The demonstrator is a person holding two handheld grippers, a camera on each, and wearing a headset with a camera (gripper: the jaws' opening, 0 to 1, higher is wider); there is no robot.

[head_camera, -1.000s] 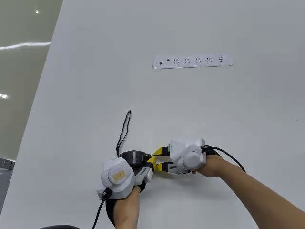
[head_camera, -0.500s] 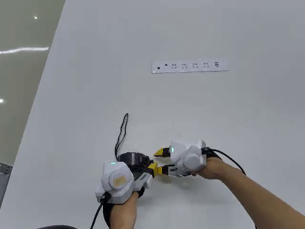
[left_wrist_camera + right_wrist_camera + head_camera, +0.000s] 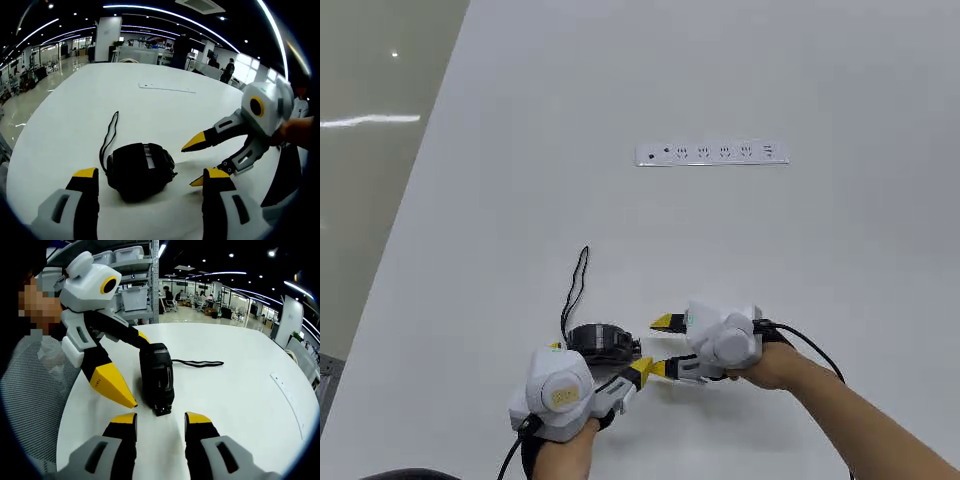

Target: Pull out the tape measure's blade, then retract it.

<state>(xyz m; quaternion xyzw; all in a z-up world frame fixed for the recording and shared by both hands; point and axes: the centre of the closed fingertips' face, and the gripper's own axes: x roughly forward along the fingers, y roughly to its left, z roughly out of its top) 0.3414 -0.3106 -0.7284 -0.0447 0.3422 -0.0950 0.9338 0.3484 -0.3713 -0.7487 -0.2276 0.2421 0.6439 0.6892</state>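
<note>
The black tape measure (image 3: 602,340) lies on the white table with its blade inside the case, and its black cord (image 3: 577,282) trails away. My left gripper (image 3: 600,358) is open, its yellow-tipped jaws to either side of the case without touching it. In the left gripper view the tape measure (image 3: 140,167) sits just ahead of the left gripper (image 3: 150,175). My right gripper (image 3: 660,345) is open and faces the case from the right. In the right gripper view the tape measure (image 3: 157,377) stands just beyond the right gripper (image 3: 161,418), blade hook (image 3: 161,411) toward it.
A white power strip (image 3: 712,153) lies farther back on the table. The table's left edge (image 3: 410,200) drops to a grey floor. In the right gripper view, shelves and desks stand behind the table, with a person seated far off.
My left gripper has drawn back toward me and its jaws have come off the case and spread. The right gripper's jaws have opened wider. The tape measure stays put.
</note>
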